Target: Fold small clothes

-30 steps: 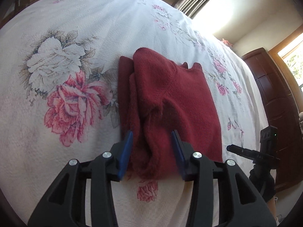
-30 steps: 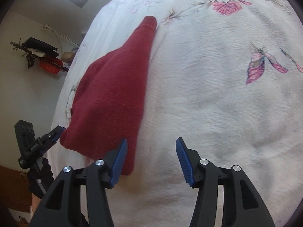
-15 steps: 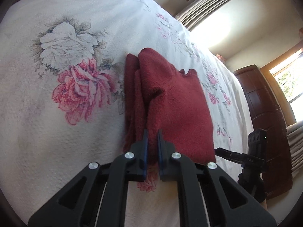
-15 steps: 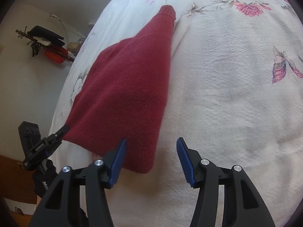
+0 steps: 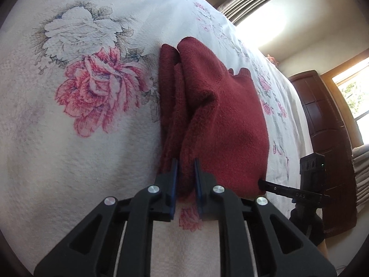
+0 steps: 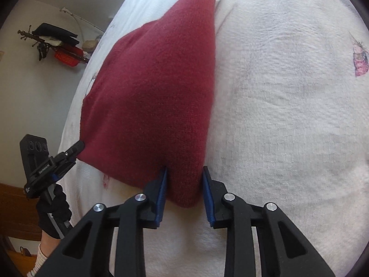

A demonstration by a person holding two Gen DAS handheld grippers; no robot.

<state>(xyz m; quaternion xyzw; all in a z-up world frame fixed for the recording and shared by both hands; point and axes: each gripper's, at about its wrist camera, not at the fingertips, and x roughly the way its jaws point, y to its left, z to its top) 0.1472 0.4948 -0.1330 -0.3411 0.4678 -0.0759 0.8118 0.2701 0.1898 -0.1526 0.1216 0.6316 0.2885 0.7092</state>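
A dark red knitted sweater lies folded on the floral bedspread, its sleeves bunched along its left side. My left gripper is shut on the sweater's near edge, with fabric pinched between the blue pads. In the right wrist view the sweater runs away from me, and its near corner sits between the fingers of my right gripper. Those fingers stand half narrowed and still apart. The left gripper also shows at the sweater's other near corner, and the right gripper shows in the left wrist view.
A dark wooden wardrobe and a bright window stand beyond the bed's right side, with curtains at the head. A wall rack with dark items and a red bag hangs past the left edge. A gloved hand holds the left gripper.
My left gripper closed on the sweater's near edge and stays shut on it. My right gripper moved left onto the sweater's near corner, and its fingers have narrowed around it.
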